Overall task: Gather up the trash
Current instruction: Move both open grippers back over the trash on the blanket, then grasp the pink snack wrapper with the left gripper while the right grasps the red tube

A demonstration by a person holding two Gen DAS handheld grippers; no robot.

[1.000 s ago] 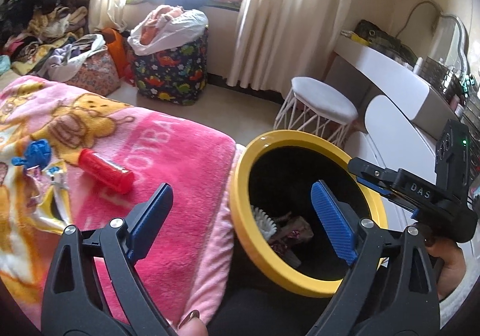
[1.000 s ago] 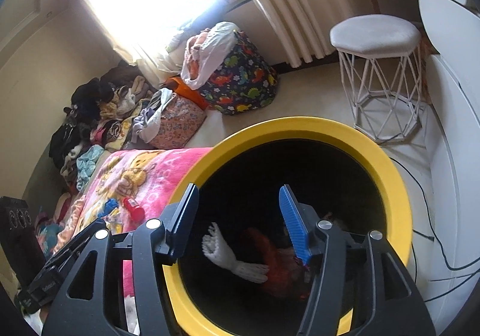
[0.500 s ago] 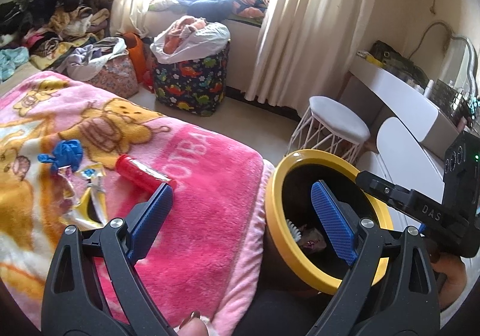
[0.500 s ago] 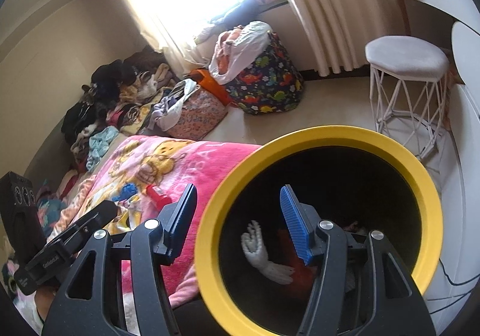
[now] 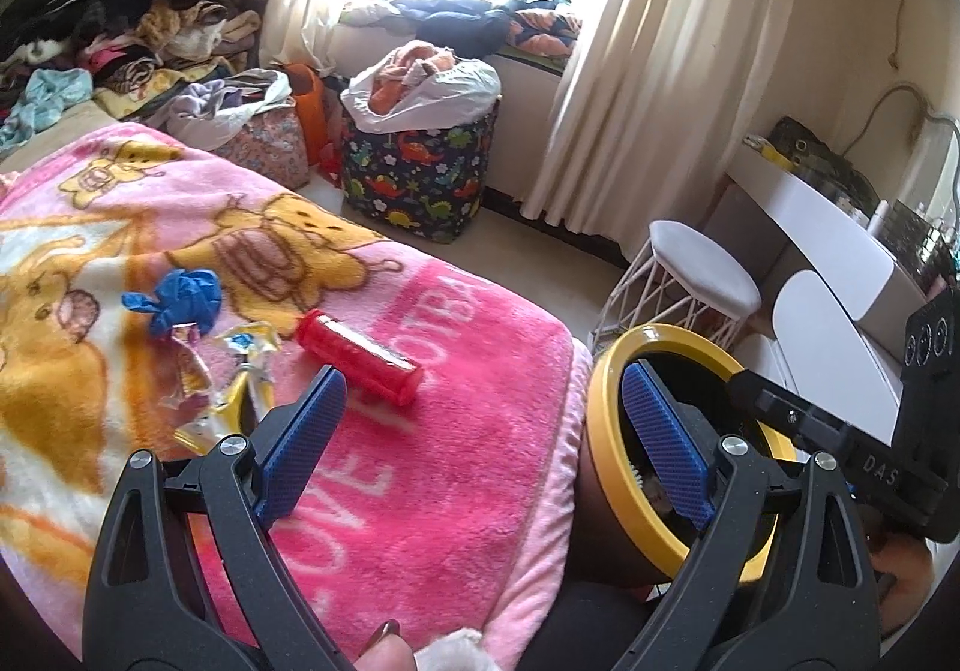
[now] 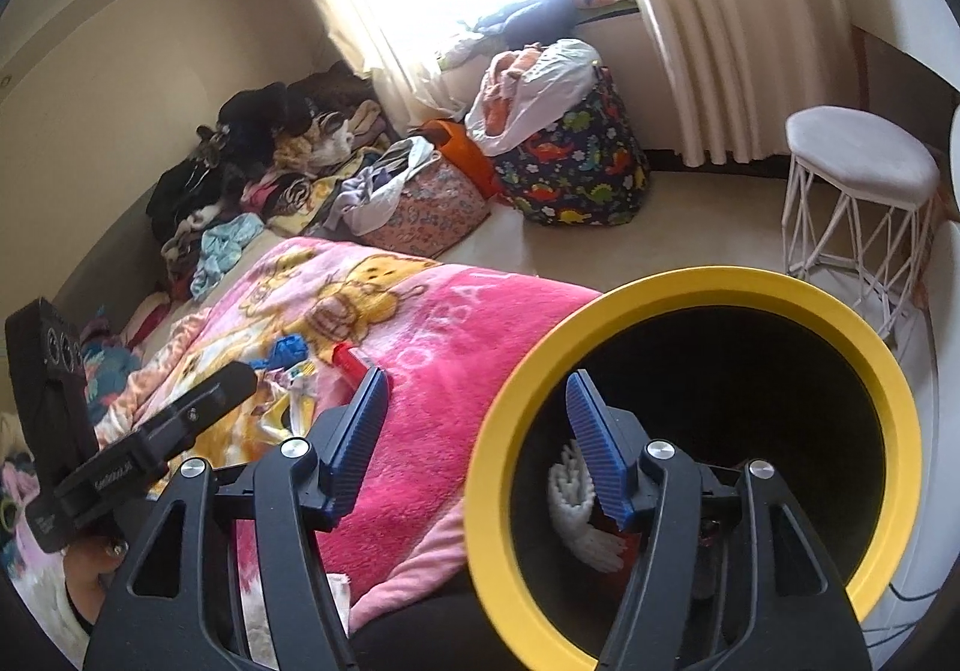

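The left hand-held gripper (image 5: 480,425) hangs released over the pink blanket (image 5: 468,467) on the bed, nothing between its jaws, pointed down toward the litter so a pick looks close. The red tube (image 5: 359,357) lies just ahead of its left pad; a blue glove (image 5: 175,298) and crumpled wrappers (image 5: 240,365) sit beyond, near one another. The right hand-held gripper (image 6: 477,440) is likewise released and empty, its jaws having just been opening. It hangs by the yellow-rimmed bin (image 6: 690,467), which stands just beside the bed edge, probably so trash travels a short way. A white glove (image 6: 579,509) already lies inside.
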